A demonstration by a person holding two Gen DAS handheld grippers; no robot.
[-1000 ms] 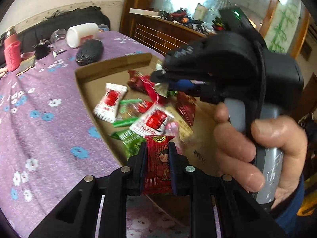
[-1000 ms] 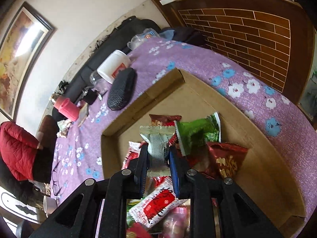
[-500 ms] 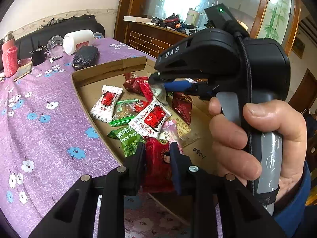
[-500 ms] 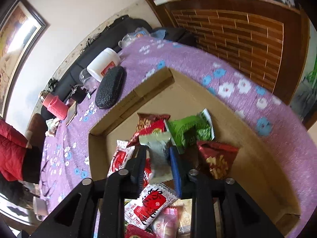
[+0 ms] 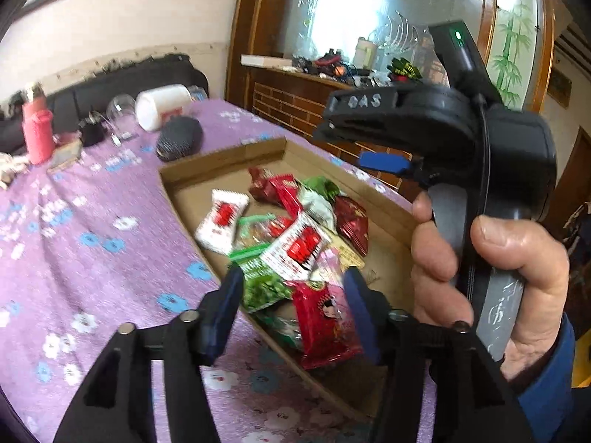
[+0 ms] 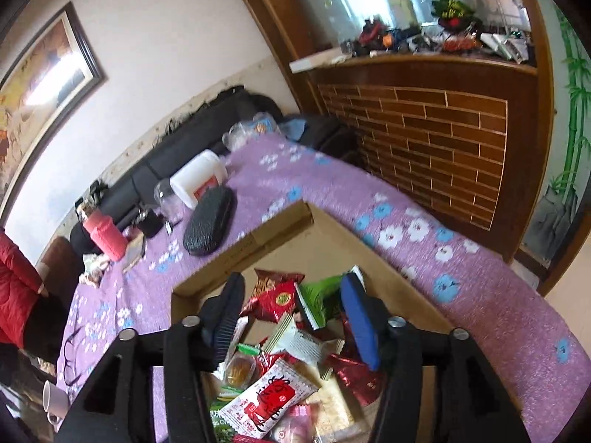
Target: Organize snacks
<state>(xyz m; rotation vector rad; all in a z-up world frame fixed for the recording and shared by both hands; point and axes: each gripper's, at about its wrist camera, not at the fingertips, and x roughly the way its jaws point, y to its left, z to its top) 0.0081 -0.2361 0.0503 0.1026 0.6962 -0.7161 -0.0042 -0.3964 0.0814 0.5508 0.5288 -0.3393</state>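
A shallow cardboard box (image 5: 221, 155) (image 6: 273, 229) on the purple flowered cloth holds a pile of snack packets: white-and-red ones (image 5: 221, 217), green ones (image 6: 321, 295) and dark red ones (image 6: 354, 373). My left gripper (image 5: 293, 308) hovers over the box's near end with its jaws opening. A red packet with a cartoon figure (image 5: 321, 325) lies loose between them, close to the right finger. My right gripper (image 6: 291, 313) hangs over the pile, jaws opening too, with a pale grey packet (image 6: 299, 343) lying free below them. A hand (image 5: 498, 277) holds the right gripper's handle.
Beyond the box lie a black case (image 5: 179, 138) (image 6: 208, 221), a white jar on its side (image 6: 197, 181), a glass (image 5: 120, 105) and a pink bottle (image 5: 37, 133). A wooden cabinet (image 6: 424, 129) borders the table's far side. A person in a red jacket (image 6: 14, 288) sits at left.
Both grippers went from shut to open. The left let go of the red cartoon packet, the right let go of the pale packet, which dropped onto the pile. Both rose slightly.
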